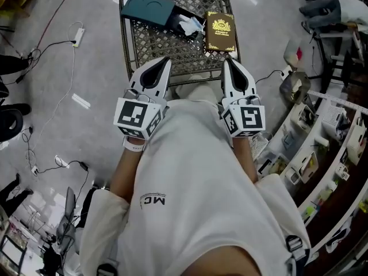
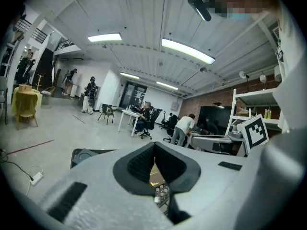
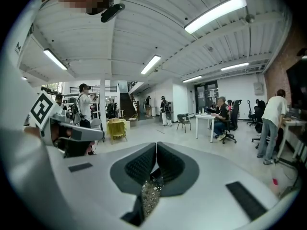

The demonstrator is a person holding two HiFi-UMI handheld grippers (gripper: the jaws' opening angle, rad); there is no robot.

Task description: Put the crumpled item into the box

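so the crumpled item (image 1: 187,24), a white-ish wad, is lying at the open end of the teal box (image 1: 148,8). Looks like it's on the dark inner tray that sticks out of the sleeve, though I can't tell for sure if it's properly inside. Just beside it on the right is a dark booklet with a gold crest (image 1: 221,31), and all of it sits on the metal mesh surface (image 1: 167,48). Both tools are held close to the person's chest, well apart from the box. The left hand-held gripper (image 1: 166,61) has its jaws pressed together on nothing, and the right hand-held gripper (image 1: 226,61) is the same deal, closed up and empty. My guess is that's a resting pose, so either nothing's started or the job's pretty much done
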